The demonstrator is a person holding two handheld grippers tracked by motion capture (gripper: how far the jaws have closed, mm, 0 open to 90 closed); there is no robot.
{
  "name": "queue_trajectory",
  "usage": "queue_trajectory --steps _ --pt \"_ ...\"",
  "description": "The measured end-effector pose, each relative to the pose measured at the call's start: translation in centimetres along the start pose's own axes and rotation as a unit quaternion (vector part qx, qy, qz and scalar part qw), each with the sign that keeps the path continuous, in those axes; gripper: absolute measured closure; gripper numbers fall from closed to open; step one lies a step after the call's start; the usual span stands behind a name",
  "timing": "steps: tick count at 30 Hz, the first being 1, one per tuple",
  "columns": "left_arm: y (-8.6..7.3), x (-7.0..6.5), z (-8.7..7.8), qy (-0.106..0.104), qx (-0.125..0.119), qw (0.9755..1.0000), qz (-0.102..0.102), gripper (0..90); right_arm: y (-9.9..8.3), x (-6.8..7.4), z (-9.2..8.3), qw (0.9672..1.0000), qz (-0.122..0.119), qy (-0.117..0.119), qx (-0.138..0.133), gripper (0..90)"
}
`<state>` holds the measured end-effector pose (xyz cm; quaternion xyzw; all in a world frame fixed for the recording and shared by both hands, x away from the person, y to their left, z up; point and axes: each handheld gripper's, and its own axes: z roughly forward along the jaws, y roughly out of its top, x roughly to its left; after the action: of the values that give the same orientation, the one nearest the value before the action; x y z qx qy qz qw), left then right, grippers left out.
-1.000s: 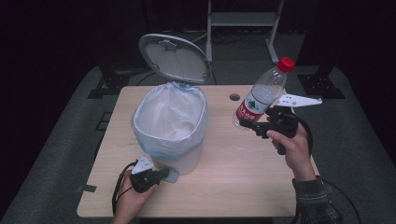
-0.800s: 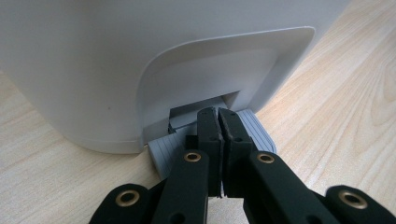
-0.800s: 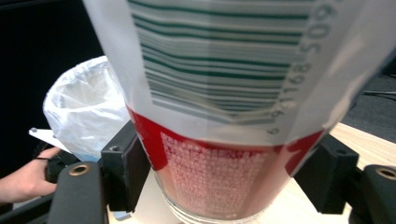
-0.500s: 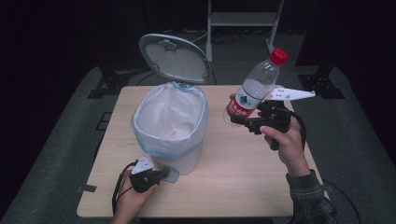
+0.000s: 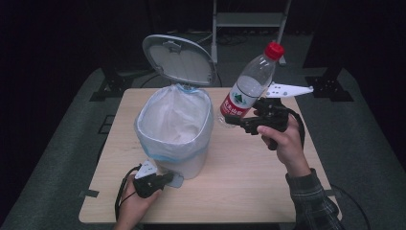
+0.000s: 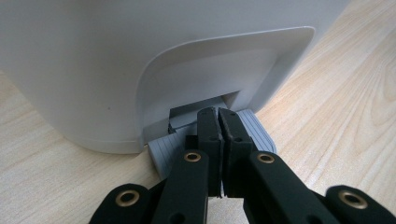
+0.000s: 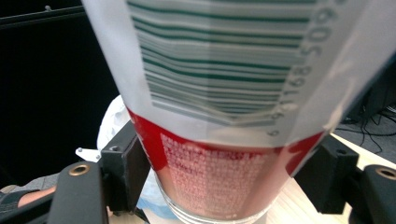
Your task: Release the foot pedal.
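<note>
R gripper (image 5: 238, 120) is clamped on the lower body of a clear plastic water bottle w/ red cap & red label (image 5: 249, 82), held tilted above the light wooden table (image 5: 249, 182), just right of the white pedal bin w/ pale bag liner (image 5: 174, 129), whose lid stands up. L gripper (image 6: 217, 122), jaws closed together w/ nothing between, presses its tips on the bin's grey ribbed foot pedal (image 6: 257, 128) at the front base.

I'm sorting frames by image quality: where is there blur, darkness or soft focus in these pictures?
High view: table evenly lit, surroundings nearly black. Left gripper view: sharp on the bin and pedal, jaw bases soft. Right gripper view: bottle too close, its barcode blurred, with a dark backdrop.
</note>
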<state>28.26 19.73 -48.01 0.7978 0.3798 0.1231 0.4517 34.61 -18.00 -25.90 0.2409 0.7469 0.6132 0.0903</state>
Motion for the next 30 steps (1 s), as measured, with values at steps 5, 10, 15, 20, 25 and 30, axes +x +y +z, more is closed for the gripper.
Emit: queue_trajectory --steps 5,10,15,20,25,30 --pt "0.0 0.0 0.0 0.000 0.000 1.0000 0.001 88.5 0.6 0.6 0.9 0.9999 -0.005 0.011 -0.001 26.3" --pt "0.0 0.0 0.0 0.000 0.000 1.0000 0.000 88.5 1.1 1.0 1.7 0.9997 -0.007 0.022 -0.004 26.3" --pt "0.0 0.0 0.0 0.000 0.000 1.0000 0.000 88.5 1.6 1.3 2.6 0.9995 -0.008 0.030 -0.006 26.3" --pt "0.0 0.0 0.0 0.000 -0.001 1.0000 0.000 88.5 1.9 1.5 3.7 0.9992 -0.006 0.039 -0.006 26.3" --pt "0.0 0.0 0.0 0.000 0.000 1.0000 0.001 88.4 2.0 1.7 4.8 0.9988 -0.006 0.048 -0.001 26.2" --pt "0.0 0.0 0.0 0.000 0.000 1.0000 0.001 88.4 2.0 1.9 6.1 0.9985 -0.007 0.054 0.006 26.2"
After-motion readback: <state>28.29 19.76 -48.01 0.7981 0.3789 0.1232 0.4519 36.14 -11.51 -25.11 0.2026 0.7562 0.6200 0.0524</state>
